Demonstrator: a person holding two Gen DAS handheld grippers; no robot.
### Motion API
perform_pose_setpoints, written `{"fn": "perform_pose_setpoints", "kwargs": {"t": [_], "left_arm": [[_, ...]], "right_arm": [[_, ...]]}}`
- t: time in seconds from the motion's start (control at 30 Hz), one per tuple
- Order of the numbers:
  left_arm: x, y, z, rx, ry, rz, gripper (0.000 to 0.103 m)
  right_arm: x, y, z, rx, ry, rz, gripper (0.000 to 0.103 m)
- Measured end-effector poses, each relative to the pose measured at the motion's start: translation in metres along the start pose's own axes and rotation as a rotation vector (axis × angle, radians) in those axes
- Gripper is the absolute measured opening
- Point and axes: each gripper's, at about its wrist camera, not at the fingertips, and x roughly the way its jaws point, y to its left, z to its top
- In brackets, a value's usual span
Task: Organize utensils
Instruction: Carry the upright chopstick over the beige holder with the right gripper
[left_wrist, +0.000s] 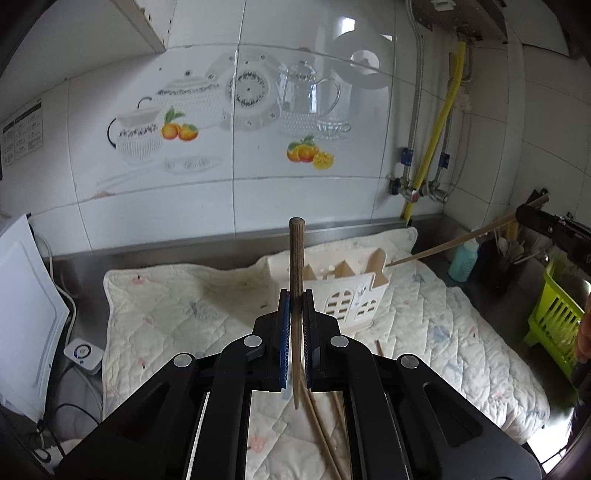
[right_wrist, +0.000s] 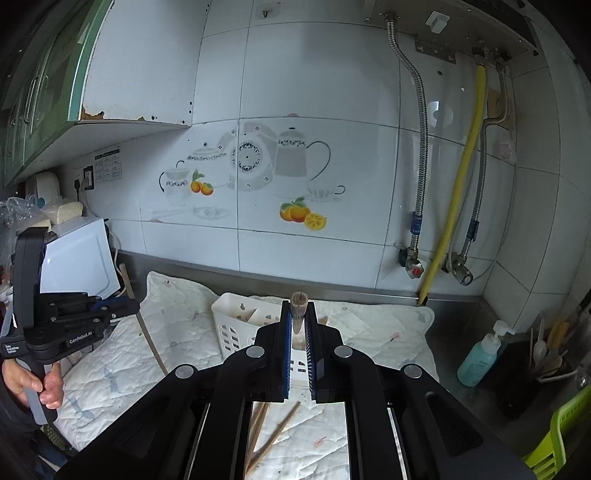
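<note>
Tiled kitchen, quilted mat (left_wrist: 177, 306) covering the worktop | both tools clamping chopsticks: left tool (left_wrist: 295, 306) holding one upright | right tool (right_wrist: 298, 317) aiming its chopstick (left_wrist: 454, 242) tip-first into the holder (left_wrist: 343, 291), likely for dropping in.

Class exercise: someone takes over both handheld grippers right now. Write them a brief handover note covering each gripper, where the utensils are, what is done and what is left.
Left gripper: jaws shut on a chopstick, held upright above the quilted mat.
Right gripper: jaws shut on a second chopstick, its tip at the utensil holder, not yet inside.
Loose chopsticks lie on the mat in front of the holder.
Done: two picked up.
Left: drop both into the holder, then collect the loose ones.
</note>
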Motion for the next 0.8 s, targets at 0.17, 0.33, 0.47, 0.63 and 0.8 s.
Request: {"fn": "perform_pose_setpoints", "kwargs": {"t": [0.17,0.33,0.47,0.63,0.8], "left_arm": [[0.0,-0.013,0.044,0.031,-0.092,0.014,0.005],[0.012,-0.02,0.081,0.043,-0.183,0.05,0.005],[0.032,-0.015,0.106,0.015,-0.202,0.04,0.005],[0.063,-0.013,0.115,-0.002,-0.185,0.061,0.005],[0.087,-0.007,0.109,-0.021,-0.139,0.06,0.005]], "right_arm": [[0.02,-0.002,0.012,-0.011,0.034,-0.003,0.007],[0.038,-0.004,0.016,-0.02,0.064,0.001,0.007],[0.053,-0.004,0.016,-0.031,0.092,0.005,0.007],[0.068,-0.006,0.013,-0.039,0.124,0.008,0.007],[0.079,-0.006,0.009,-0.044,0.143,0.007,0.007]]}}
